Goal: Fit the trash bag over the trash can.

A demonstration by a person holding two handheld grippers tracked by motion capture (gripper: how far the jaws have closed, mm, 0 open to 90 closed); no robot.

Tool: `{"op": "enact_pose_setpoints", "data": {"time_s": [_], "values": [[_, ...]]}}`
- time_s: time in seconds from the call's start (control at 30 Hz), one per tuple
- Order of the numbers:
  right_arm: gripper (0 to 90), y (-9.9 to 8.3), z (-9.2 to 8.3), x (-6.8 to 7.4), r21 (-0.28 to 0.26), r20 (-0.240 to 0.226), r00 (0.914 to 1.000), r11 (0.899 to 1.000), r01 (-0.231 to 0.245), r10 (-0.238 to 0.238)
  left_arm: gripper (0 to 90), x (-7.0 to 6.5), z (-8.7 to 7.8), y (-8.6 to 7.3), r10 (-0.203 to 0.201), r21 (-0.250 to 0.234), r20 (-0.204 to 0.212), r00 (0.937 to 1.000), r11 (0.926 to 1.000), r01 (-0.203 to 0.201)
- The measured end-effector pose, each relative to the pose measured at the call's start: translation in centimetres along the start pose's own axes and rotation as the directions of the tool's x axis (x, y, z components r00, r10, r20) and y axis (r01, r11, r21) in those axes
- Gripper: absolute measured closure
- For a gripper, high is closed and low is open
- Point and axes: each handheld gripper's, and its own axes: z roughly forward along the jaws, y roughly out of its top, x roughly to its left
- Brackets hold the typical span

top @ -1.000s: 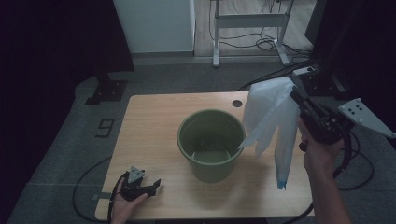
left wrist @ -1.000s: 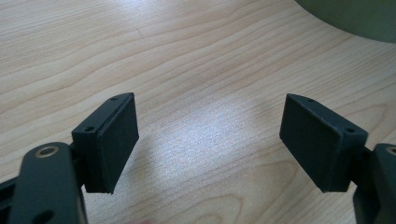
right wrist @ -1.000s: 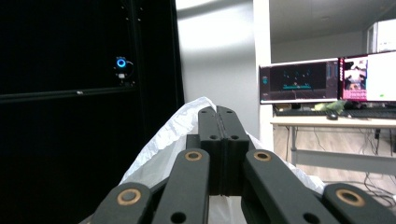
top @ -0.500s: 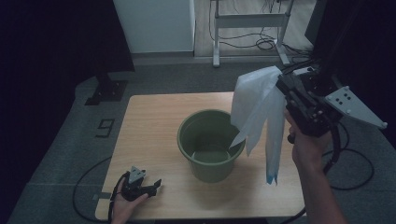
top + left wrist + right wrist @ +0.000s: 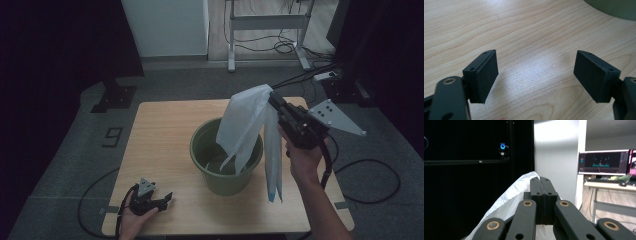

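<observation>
Your right gripper (image 5: 274, 100), fingers clenched on the white bag (image 5: 247, 122), holds it right-of-centre, hanging lengthwise over the bucket (image 5: 225, 172); left gripper (image 5: 536, 75) rests released on the worktop (image 5: 160, 130).

Right tongs (image 5: 272, 95) carried white bag (image 5: 245, 125) leftward; bag's lower part now hangs over green bucket (image 5: 226, 175).

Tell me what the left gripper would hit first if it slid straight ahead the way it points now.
Probably the green bucket: the open left gripper looks across bare table toward the bucket's base, though depth is unclear.
</observation>
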Motion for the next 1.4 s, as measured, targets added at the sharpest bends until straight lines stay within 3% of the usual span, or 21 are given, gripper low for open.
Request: {"op": "enact_pose_setpoints", "data": {"time_s": [0.6, 0.93, 1.4], "values": [[88.9, -5.3, 1.1, 1.6, 0.094, -0.034, 0.9994, 0.996, 0.003, 0.0, 19.5, -0.1, 0.1, -0.1, 0.007, 0.006, -0.002, 1.0, 1.0, -0.007], [88.9, -8.5, 0.6, 2.3, 0.137, -0.057, 0.9983, 0.991, -0.002, 0.01, 19.6, -0.1, 0.2, -0.1, 0.011, 0.014, -0.002, 0.9999, 0.9998, -0.011], [88.7, -13.5, -1.6, 4.9, 0.218, -0.141, 0.9897, 0.976, 0.008, 0.024, 19.6, -0.2, 0.3, -0.2, 0.015, 0.02, -0.003, 0.9999, 0.9997, -0.015]]}}
